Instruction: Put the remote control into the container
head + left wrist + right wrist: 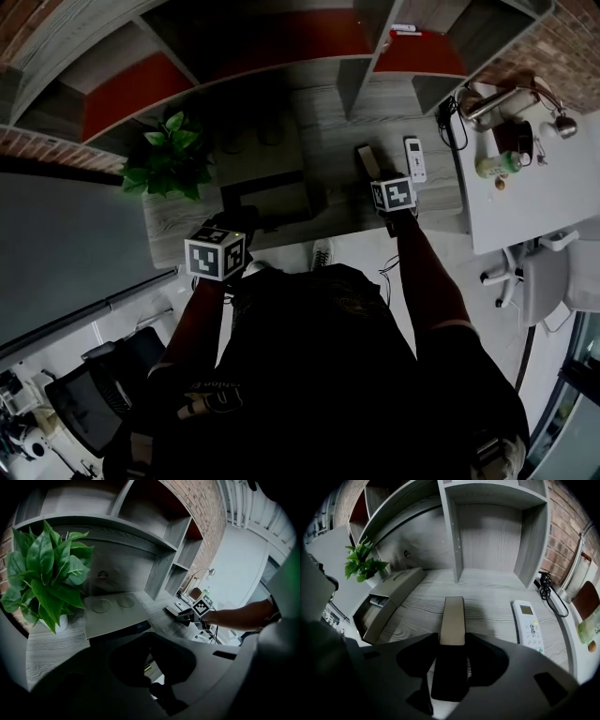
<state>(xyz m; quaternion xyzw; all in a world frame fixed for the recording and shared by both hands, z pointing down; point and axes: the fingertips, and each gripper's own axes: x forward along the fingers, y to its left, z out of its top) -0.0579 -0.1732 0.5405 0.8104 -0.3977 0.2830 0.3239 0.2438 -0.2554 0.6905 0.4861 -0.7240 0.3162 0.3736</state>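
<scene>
Only the right gripper view showed the right hand-held gripper (449, 688) with jaws open, straddling the dark remote control (453, 620) on the desk (497, 606) without clamping it.

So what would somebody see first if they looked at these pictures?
Probably the bright green plant at the left end of the desk. Next, the long dark remote lying on the desk between the jaws of the right gripper, with a white remote to its right and an open box to its left.
</scene>
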